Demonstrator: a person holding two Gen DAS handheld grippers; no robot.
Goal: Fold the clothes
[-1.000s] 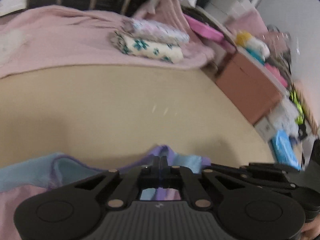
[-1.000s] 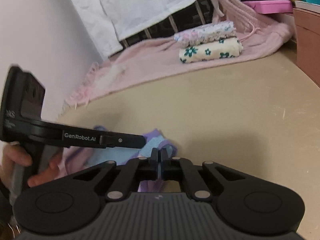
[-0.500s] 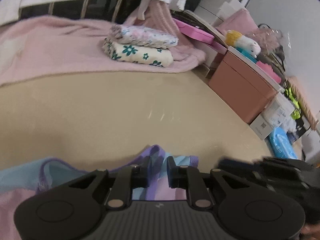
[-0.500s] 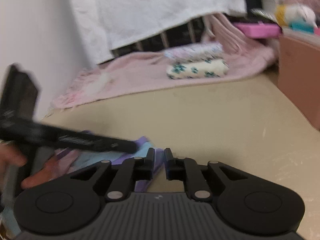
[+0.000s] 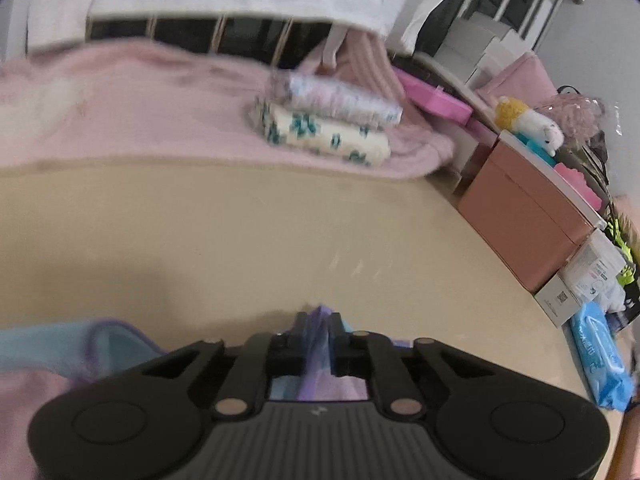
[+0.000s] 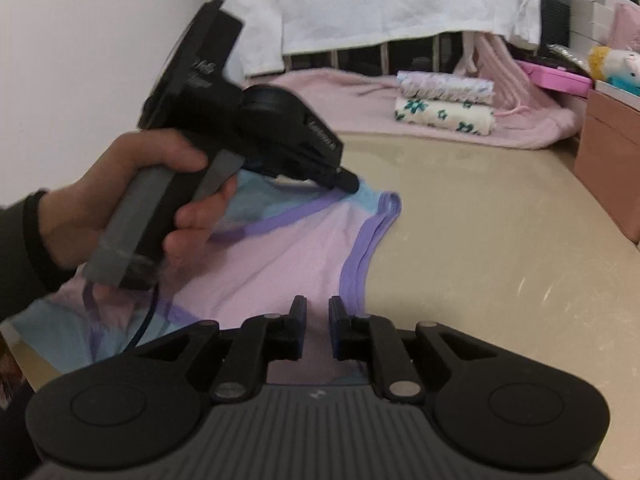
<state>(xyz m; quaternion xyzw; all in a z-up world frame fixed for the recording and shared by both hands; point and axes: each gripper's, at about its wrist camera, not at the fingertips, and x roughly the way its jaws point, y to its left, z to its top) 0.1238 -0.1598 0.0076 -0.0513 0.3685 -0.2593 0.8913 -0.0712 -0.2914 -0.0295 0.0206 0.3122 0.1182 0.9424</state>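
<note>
1. Pinching a purple-trimmed fold of the garment [image 5: 318, 344], the left gripper [image 5: 318, 334] is seen nearly closed on the cloth; its jaws have just been closing a little, with fabric between them. The hold is judged to keep that corner in hand for the next fold.
2. The right gripper [image 6: 318, 320] is held low over the pink panel, its jaws a narrow gap apart, having just been opening; nothing is seen clamped there, so the cloth appears let go.
3. The garment is spread on the beige table [image 6: 480, 220], near its front edge, with the purple hem [image 6: 368, 240] turned up on the right side.
4. The person's left hand [image 6: 132, 196] is wrapped round the other tool's handle above the cloth.
5. Farther back, two folded cloths [image 6: 444, 108] are stacked on a pink blanket [image 6: 320, 92]; the open table between is unobstructed.
6. A brown box [image 5: 528, 228] and a blue wipes pack [image 5: 600, 356] are set along the right edge, well apart from the work.
</note>
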